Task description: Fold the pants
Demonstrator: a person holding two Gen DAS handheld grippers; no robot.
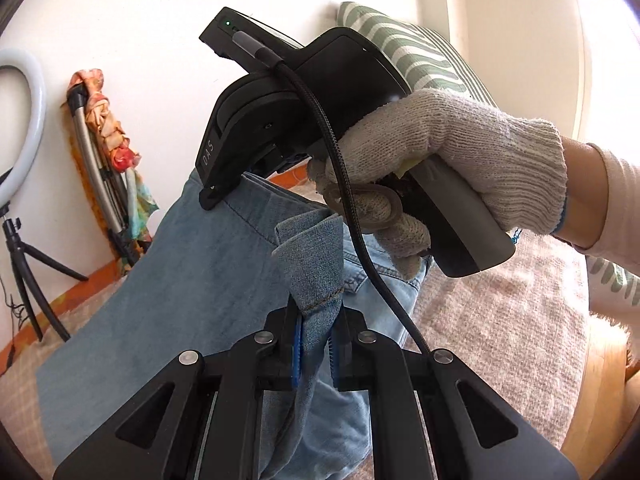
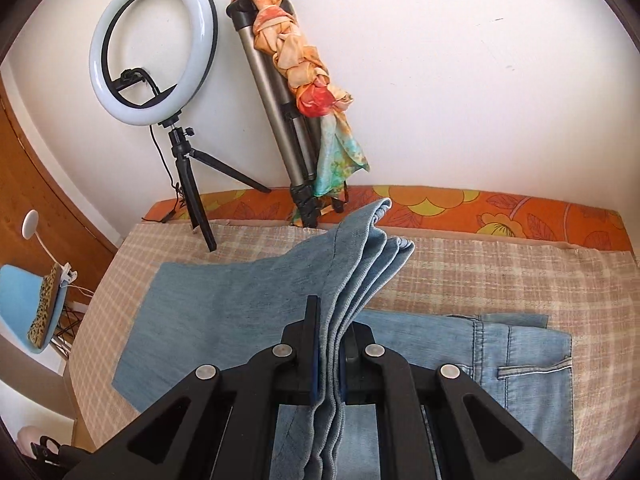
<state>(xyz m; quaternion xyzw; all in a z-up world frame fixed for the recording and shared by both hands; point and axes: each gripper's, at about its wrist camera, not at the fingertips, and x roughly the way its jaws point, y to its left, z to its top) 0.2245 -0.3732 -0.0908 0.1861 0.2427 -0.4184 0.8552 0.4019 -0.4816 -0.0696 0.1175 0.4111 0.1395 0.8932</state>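
Note:
Light blue denim pants (image 2: 224,312) lie on a checked blanket (image 2: 480,276), with the pocket end (image 2: 524,364) flat at the right. My right gripper (image 2: 329,364) is shut on several stacked hem layers, lifted above the bed. My left gripper (image 1: 317,344) is shut on a hemmed corner of the pants (image 1: 316,264), also raised. In the left wrist view the right gripper's body (image 1: 304,120) shows ahead, held by a gloved hand (image 1: 460,160), its fingers clamped on the denim edge.
A ring light on a small tripod (image 2: 156,52) and a folded tripod wrapped in a scarf (image 2: 296,80) stand at the wall behind the bed. An orange floral bed edge (image 2: 480,208) runs along the back. A striped cushion (image 1: 416,52) lies at the right.

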